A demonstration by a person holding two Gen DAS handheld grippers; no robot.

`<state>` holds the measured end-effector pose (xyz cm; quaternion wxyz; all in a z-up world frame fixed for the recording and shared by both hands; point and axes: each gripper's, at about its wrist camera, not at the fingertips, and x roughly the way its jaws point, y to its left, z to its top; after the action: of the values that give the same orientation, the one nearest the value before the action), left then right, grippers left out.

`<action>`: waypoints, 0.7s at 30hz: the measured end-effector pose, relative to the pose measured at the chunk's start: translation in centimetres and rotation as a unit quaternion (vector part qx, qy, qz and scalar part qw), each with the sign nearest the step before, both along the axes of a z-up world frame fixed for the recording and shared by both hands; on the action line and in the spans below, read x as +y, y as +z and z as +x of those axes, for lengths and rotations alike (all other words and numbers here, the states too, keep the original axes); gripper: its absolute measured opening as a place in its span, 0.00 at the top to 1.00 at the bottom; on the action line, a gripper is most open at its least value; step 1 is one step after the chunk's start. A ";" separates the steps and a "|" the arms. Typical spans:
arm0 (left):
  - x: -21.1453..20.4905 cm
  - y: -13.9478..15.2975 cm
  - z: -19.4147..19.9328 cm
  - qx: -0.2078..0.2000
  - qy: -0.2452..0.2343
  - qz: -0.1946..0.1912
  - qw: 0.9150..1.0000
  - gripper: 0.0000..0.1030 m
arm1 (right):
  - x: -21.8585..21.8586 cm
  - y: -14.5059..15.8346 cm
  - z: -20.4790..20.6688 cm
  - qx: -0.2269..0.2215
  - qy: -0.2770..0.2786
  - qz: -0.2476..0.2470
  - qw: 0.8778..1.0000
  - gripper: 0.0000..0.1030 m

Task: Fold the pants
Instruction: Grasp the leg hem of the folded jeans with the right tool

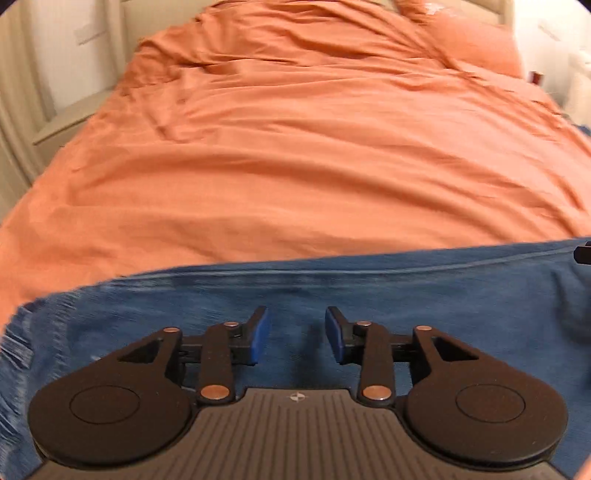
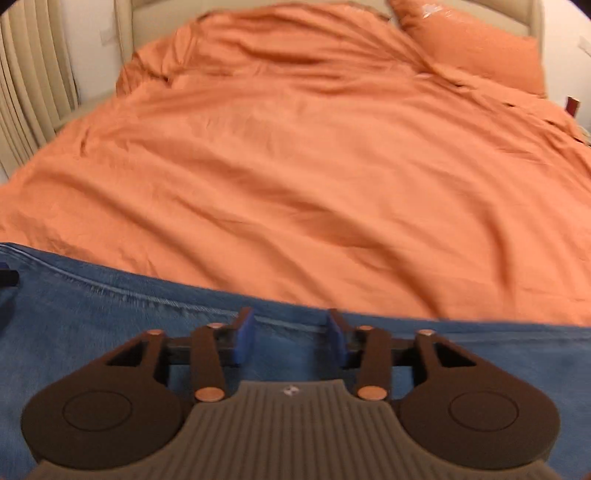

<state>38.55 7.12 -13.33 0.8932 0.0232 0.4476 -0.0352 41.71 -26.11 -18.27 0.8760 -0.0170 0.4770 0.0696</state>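
Blue denim pants (image 1: 443, 295) lie flat across the near end of the bed, with a frayed hem (image 1: 33, 332) at the left in the left wrist view. My left gripper (image 1: 296, 334) hovers over the denim, open, its blue pads apart with no cloth pinched between them. In the right wrist view the pants (image 2: 110, 317) fill the lower part, a long seam running along their far edge. My right gripper (image 2: 291, 338) is open just above that edge, and nothing is gripped. A black bit of the other tool shows at each frame's side edge.
An orange duvet (image 1: 295, 166) covers the bed beyond the pants, wrinkled throughout. An orange pillow (image 2: 476, 48) lies at the far right against a beige headboard (image 2: 155, 22). Pale curtains (image 2: 26, 85) hang at the left, and a small dark red object (image 2: 573, 105) sits at the right.
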 end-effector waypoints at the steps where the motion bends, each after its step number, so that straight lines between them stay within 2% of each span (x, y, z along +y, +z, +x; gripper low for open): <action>1: -0.7 0.2 -0.3 0.002 -0.008 -0.009 1.000 0.58 | -1.9 0.8 -1.1 -0.001 -0.009 0.012 1.000 0.61; 4: -3.8 0.5 -1.2 0.011 -0.034 -0.023 0.999 0.58 | -7.9 3.0 -4.2 -0.006 -0.053 0.014 0.998 0.61; 7: -7.7 0.4 -2.0 0.015 -0.064 -0.016 0.998 0.58 | -14.3 4.4 -7.3 -0.012 -0.110 -0.013 0.994 0.61; 9: -10.0 0.4 -2.4 0.019 -0.081 -0.019 0.996 0.58 | -19.6 5.2 -9.6 -0.013 -0.171 -0.002 0.985 0.61; 11: -11.9 0.4 -2.5 0.023 -0.094 -0.029 0.995 0.58 | -24.7 5.8 -11.9 -0.012 -0.234 0.033 0.971 0.60; 12: -12.9 0.5 -2.5 0.025 -0.099 -0.034 0.994 0.58 | -27.1 6.0 -13.2 -0.014 -0.266 0.057 0.962 0.56; 15: -15.8 0.3 -2.5 0.030 -0.111 -0.044 0.992 0.58 | -32.9 6.0 -16.7 -0.020 -0.337 0.145 0.930 0.34; 19: -19.8 -0.1 -2.1 0.038 -0.122 -0.051 0.991 0.58 | -37.6 3.1 -19.1 -0.017 -0.401 0.275 0.874 0.34; 21: -21.6 -0.3 -1.7 0.046 -0.122 -0.068 0.989 0.60 | -38.2 1.4 -19.0 -0.018 -0.416 0.314 0.853 0.39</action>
<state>36.84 -14.45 -13.67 0.8603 0.0154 0.4785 -0.1751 22.68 -64.34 -16.90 0.7900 0.4581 0.3766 -0.1558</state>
